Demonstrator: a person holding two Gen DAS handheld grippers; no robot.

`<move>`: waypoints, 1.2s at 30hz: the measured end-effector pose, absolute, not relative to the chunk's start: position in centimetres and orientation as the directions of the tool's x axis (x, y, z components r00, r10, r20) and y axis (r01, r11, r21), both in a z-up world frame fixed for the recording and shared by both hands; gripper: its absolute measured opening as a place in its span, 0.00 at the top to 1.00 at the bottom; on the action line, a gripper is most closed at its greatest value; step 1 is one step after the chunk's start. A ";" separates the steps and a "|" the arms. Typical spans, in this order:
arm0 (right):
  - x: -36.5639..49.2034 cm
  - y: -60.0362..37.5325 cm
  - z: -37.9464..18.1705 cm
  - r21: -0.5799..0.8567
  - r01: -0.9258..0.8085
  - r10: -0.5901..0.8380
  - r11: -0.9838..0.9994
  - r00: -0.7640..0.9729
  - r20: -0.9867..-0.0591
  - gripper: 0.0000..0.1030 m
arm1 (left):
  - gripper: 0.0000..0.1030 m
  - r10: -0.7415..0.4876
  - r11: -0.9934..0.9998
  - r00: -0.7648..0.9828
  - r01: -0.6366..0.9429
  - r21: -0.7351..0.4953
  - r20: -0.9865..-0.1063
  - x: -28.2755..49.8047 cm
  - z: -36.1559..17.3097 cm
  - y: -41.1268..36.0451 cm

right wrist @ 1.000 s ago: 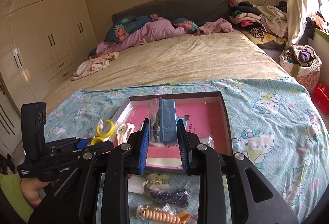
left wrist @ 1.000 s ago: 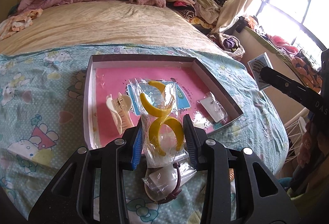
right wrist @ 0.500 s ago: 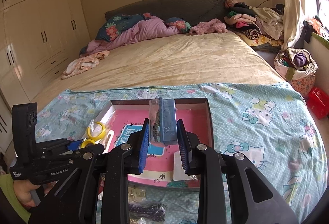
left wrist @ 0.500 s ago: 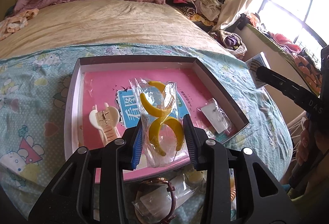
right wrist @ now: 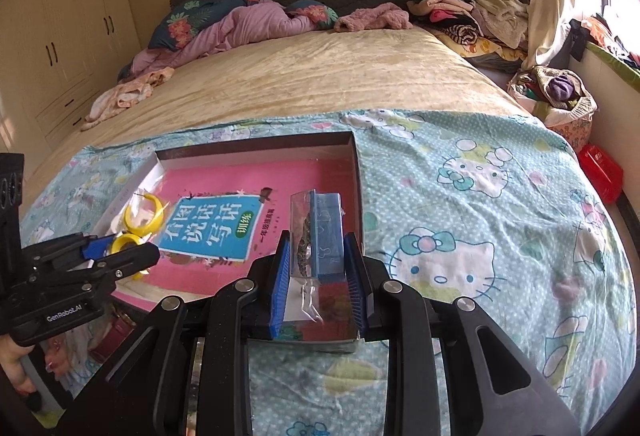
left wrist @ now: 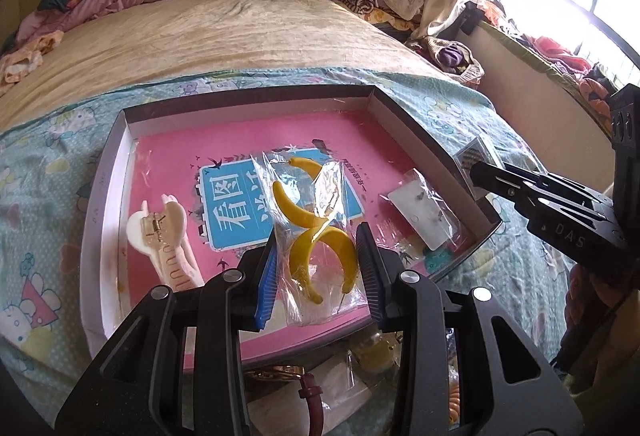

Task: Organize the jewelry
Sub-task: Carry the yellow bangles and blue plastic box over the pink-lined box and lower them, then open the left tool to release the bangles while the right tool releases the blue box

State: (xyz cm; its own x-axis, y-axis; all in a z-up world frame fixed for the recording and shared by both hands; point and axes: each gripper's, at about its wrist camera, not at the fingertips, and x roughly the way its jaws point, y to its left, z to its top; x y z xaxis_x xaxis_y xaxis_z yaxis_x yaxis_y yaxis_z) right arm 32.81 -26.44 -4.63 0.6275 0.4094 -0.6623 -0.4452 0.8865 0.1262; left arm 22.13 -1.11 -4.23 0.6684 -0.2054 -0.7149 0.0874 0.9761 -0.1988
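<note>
An open box [left wrist: 248,104] with a pink book as its floor lies on the Hello Kitty blanket; it also shows in the right wrist view [right wrist: 256,150]. My left gripper [left wrist: 318,278] is shut on a clear bag of yellow hoop earrings [left wrist: 316,232], held over the box's near part. My right gripper [right wrist: 320,276] is shut on a clear bag with a blue card [right wrist: 326,232], above the box's near right corner. A cream hair claw [left wrist: 160,236] and a bagged white earring card [left wrist: 424,212] lie in the box.
Loose pieces lie on the blanket in front of the box: a maroon strap [left wrist: 310,402] and bagged items. Pillows and clothes [right wrist: 248,24] are heaped at the bed's head. A clothes basket [right wrist: 560,96] and a red box [right wrist: 602,172] stand on the right by the window.
Both grippers have moved forward over the box with their bags still held. The box now looks nearer and larger in both views.
</note>
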 end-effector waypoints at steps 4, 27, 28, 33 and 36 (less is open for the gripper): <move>32.9 -26.3 -5.5 0.109 -0.445 0.396 0.889 0.626 -0.672 0.76 | 0.73 -0.206 0.976 0.658 0.086 -0.199 -0.724 22.4 -4.8 -1.3; 33.4 -25.7 -7.6 0.077 -0.430 0.355 0.899 0.615 -0.704 0.75 | 0.73 -0.207 0.976 0.626 0.074 -0.207 -0.752 23.2 -6.7 -1.7; 33.4 -25.7 -7.6 0.079 -0.430 0.356 0.899 0.616 -0.703 0.75 | 0.73 -0.207 0.976 0.626 0.074 -0.207 -0.752 23.2 -6.7 -1.7; 33.3 -25.6 -7.6 0.085 -0.433 0.362 0.897 0.610 -0.705 0.70 | 0.72 -0.204 0.976 0.623 0.069 -0.206 -0.755 23.3 -6.7 -1.7; 33.1 -25.7 -7.3 0.107 -0.433 0.377 0.895 0.606 -0.700 0.63 | 0.72 -0.208 0.975 0.618 0.069 -0.212 -0.758 23.3 -6.7 -1.7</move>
